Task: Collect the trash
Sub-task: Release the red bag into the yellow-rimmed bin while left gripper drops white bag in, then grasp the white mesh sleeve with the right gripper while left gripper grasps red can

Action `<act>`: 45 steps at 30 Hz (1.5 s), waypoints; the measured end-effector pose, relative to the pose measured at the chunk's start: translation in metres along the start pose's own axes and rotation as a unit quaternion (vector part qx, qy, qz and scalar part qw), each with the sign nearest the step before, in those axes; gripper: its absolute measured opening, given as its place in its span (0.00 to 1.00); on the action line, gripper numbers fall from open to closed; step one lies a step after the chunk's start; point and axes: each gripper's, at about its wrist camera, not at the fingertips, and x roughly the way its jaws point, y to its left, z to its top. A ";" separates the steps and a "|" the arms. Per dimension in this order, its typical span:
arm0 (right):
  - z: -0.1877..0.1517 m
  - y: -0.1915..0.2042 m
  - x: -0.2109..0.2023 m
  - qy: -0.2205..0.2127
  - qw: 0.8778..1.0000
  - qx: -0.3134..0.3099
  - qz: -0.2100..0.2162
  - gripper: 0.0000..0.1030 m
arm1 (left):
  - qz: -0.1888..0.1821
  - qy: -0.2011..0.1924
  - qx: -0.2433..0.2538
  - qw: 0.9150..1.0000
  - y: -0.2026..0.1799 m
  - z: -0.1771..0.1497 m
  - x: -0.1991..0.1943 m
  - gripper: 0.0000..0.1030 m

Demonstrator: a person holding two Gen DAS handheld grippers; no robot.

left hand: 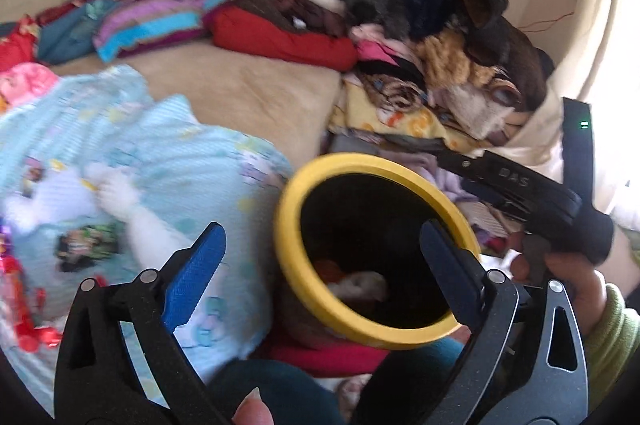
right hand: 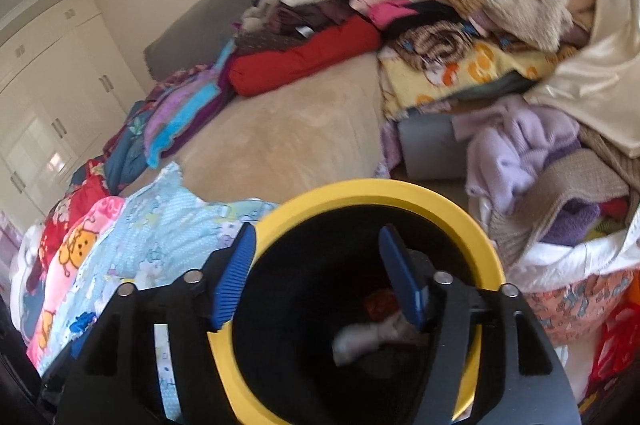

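Observation:
A black bin with a yellow rim (left hand: 294,201) sits low on the bed; it also shows in the right wrist view (right hand: 376,191). Inside lie a crumpled white tissue (right hand: 360,339) and an orange-red scrap (right hand: 380,301); both show in the left wrist view, tissue (left hand: 360,285), scrap (left hand: 326,267). My left gripper (left hand: 320,265) is open and empty, its right finger over the bin's mouth. My right gripper (right hand: 320,277) is open and empty, directly over the bin's mouth, its left finger outside the rim. The right gripper's body (left hand: 520,193) shows in the left wrist view beyond the bin.
A light blue patterned quilt (left hand: 140,165) lies left of the bin. A beige blanket (right hand: 288,133) covers the bed's middle. A tall heap of clothes (right hand: 460,5) fills the back right, with a red bolster (right hand: 304,57). White wardrobes (right hand: 52,85) stand at far left.

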 end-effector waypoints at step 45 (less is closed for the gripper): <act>-0.099 0.208 0.073 0.091 0.957 -0.259 0.092 0.71 | 0.217 -0.068 -0.198 0.953 0.217 -0.039 -0.125 0.87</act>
